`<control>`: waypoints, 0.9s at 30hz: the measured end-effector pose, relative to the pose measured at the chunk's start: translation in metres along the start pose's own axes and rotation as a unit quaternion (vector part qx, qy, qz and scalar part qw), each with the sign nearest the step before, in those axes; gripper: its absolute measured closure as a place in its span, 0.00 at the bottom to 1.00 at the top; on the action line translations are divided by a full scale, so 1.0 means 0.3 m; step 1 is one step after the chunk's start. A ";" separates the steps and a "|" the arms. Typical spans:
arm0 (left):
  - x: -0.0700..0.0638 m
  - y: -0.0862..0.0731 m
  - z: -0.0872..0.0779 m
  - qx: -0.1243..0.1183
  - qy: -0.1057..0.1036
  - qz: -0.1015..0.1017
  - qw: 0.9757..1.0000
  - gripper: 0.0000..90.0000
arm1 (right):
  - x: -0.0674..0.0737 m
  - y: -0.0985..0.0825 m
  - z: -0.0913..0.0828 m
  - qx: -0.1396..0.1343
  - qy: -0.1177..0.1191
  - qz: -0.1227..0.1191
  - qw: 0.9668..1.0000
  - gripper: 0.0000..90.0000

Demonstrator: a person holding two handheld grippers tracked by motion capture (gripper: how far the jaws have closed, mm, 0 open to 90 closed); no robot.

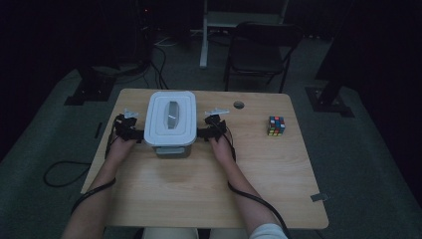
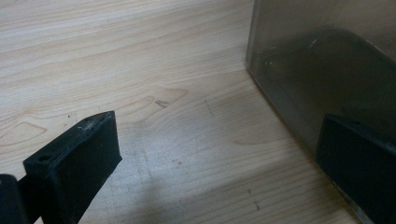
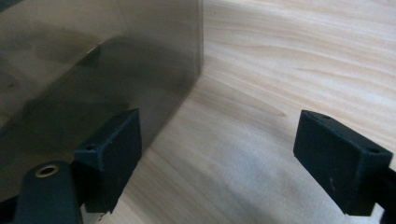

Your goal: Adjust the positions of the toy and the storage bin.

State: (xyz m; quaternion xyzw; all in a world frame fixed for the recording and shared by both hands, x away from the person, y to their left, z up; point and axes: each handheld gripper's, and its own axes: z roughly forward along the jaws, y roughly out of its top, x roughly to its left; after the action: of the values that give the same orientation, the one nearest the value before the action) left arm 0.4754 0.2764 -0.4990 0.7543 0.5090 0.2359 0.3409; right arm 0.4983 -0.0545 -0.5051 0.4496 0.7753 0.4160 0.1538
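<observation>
A rectangular box (image 1: 170, 122) with a white lid and greyish translucent walls stands on the wooden table (image 1: 199, 194), left of the middle. My left gripper (image 1: 134, 133) sits against its left side and my right gripper (image 1: 205, 132) against its right side, both under the lid's rim. In the left gripper view the left gripper (image 2: 219, 126) is open over bare wood, its right finger (image 2: 359, 163) beside the box wall (image 2: 327, 56). In the right gripper view the right gripper (image 3: 219, 123) is open too, its left finger (image 3: 114, 149) close to the box wall (image 3: 93, 60).
A colour cube (image 1: 276, 126) lies on the table to the right of the box. A round cable hole (image 1: 239, 105) is near the far edge. Behind the table stand a dark folding chair (image 1: 261, 50) and stand bases, with cables on the floor.
</observation>
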 end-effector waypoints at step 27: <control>-0.227 0.082 0.040 0.034 -0.016 0.064 0.997 0.01 | -0.120 -0.123 -0.178 -0.009 -0.017 0.023 1.000 0.21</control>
State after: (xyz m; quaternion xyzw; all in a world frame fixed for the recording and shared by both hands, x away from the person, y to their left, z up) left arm 0.4736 0.2037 -0.4890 0.8003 0.4621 0.2272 0.3072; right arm 0.4643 -0.1205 -0.5066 0.4728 0.7585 0.4184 0.1616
